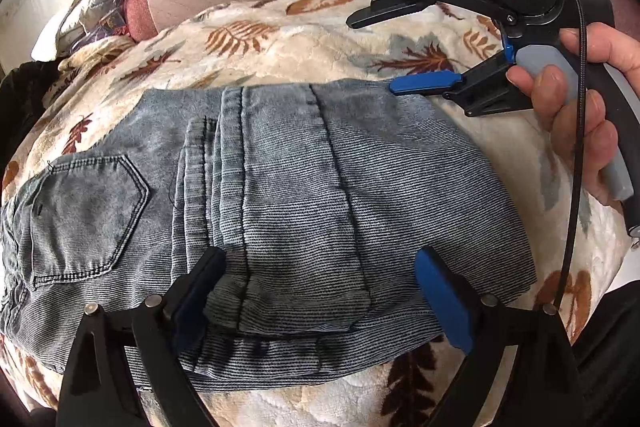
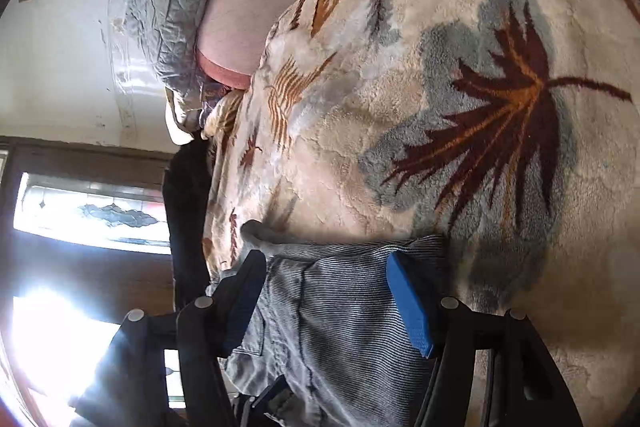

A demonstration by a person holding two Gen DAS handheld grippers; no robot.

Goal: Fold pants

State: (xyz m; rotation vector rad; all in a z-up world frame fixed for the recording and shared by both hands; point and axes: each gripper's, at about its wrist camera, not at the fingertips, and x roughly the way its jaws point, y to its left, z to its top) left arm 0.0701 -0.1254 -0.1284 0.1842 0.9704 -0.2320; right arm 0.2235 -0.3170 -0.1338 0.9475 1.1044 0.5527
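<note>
Jeans point(image 1: 280, 195), folded into a compact stack with a back pocket point(image 1: 88, 211) facing up, lie on a leaf-print fleece blanket point(image 1: 320, 39) in the left wrist view. Left gripper point(image 1: 320, 287) is spread wide over the near edge, gripping nothing. Right gripper point(image 1: 404, 47), held by a hand point(image 1: 580, 99), is wide open at the far corner.

Right wrist view: right gripper point(image 2: 328, 295) straddles the denim, fingers apart, unclamped.

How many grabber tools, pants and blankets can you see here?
Grabber tools: 2, the left gripper and the right gripper
Pants: 1
Leaf blanket: 1
Total: 4
</note>
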